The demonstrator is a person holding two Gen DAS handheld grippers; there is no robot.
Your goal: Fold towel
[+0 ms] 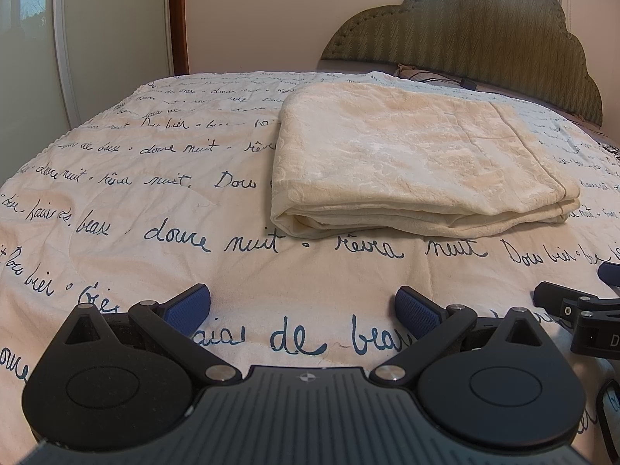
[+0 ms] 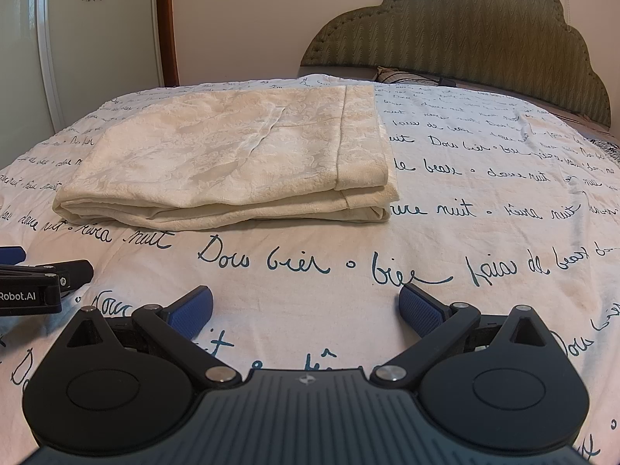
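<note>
A cream towel [image 1: 414, 155] lies folded in a thick rectangle on the bed, several layers showing along its near edge; in the right wrist view the towel [image 2: 232, 159] sits left of centre. My left gripper [image 1: 303, 306] is open, its blue pads wide apart, low over the bedspread and well short of the towel. My right gripper [image 2: 306, 306] is open too, with nothing between its fingers, also short of the towel. Each gripper shows at the other view's edge: the right one [image 1: 573, 306], the left one [image 2: 38, 283].
The bed is covered by a white bedspread [image 1: 155, 201] printed with dark blue script. A green padded headboard [image 1: 484, 27] stands behind, with a pillow [image 2: 403, 75] at its foot. A white wardrobe [image 2: 77, 50] and a wooden door frame [image 2: 166, 27] are at the left.
</note>
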